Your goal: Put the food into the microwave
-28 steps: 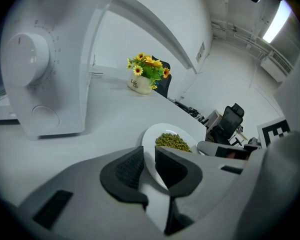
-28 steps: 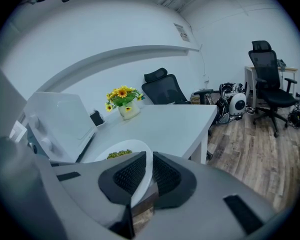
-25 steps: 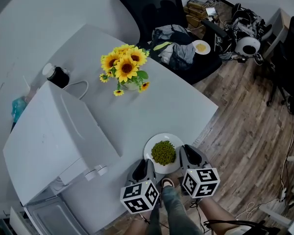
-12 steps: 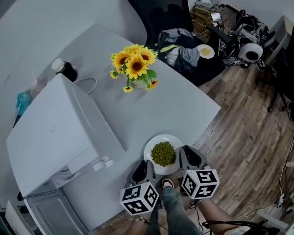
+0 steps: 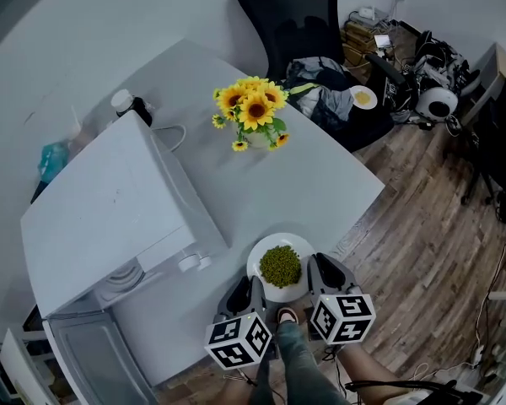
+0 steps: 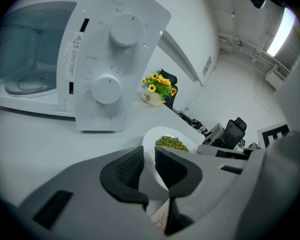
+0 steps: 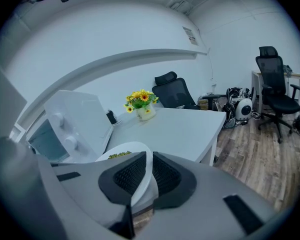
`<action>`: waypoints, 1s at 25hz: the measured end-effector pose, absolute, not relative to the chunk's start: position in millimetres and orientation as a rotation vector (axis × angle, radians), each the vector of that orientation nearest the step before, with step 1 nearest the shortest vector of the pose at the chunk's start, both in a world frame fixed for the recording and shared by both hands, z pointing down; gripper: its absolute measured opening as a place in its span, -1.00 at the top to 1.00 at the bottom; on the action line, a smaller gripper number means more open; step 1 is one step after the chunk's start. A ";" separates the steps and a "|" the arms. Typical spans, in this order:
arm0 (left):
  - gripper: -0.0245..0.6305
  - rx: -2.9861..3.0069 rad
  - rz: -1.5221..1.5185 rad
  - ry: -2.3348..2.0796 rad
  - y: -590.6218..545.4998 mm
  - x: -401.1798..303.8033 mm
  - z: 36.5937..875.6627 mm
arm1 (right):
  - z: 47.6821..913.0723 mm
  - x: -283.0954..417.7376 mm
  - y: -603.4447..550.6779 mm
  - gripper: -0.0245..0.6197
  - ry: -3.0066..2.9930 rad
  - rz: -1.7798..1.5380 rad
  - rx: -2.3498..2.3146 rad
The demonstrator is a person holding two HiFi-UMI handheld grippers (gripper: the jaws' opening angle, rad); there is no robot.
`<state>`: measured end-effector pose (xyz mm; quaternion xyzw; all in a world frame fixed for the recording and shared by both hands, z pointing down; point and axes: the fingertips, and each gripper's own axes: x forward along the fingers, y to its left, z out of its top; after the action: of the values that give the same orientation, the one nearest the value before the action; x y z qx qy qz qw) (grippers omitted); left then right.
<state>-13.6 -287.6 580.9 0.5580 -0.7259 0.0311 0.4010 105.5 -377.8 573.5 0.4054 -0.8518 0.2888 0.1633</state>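
Note:
A white plate (image 5: 261,257) heaped with green peas (image 5: 281,264) hovers at the table's near edge, held from both sides. My left gripper (image 5: 251,292) is shut on the plate's near-left rim (image 6: 151,143). My right gripper (image 5: 318,278) is shut on its right rim (image 7: 142,176). The white microwave (image 5: 110,218) stands to the left, its door (image 5: 97,363) swung open toward me. In the left gripper view its two-knob control panel (image 6: 110,59) and open cavity (image 6: 27,49) are close ahead.
A vase of sunflowers (image 5: 255,108) stands mid-table. A dark bottle (image 5: 131,105) and a cable lie behind the microwave. A black chair (image 5: 299,15) with clothes on it is beyond the table (image 5: 320,184); cluttered gear sits on the wood floor at the right.
The head view has shifted: the microwave, flowers and chair all slid to the right and more of the open door shows. Both grippers keep the same hold on the plate.

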 end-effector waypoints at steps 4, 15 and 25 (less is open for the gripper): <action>0.70 1.394 0.060 -1.849 -273.5 -18.8 572.7 | 565.5 99.0 -365.7 0.77 -2.442 0.818 1.135; 0.70 1.355 0.007 -1.902 -240.6 -42.8 553.7 | 548.7 72.4 -335.7 0.77 -2.473 0.791 1.061; 0.70 1.299 -0.036 -1.947 -203.5 -68.7 545.1 | 536.4 39.8 -305.7 0.76 -2.504 0.755 0.964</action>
<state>-68.7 -203.5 545.1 0.5112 -0.7659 -0.0140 0.3898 39.8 -305.7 536.4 0.3405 -0.8843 0.2666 0.1761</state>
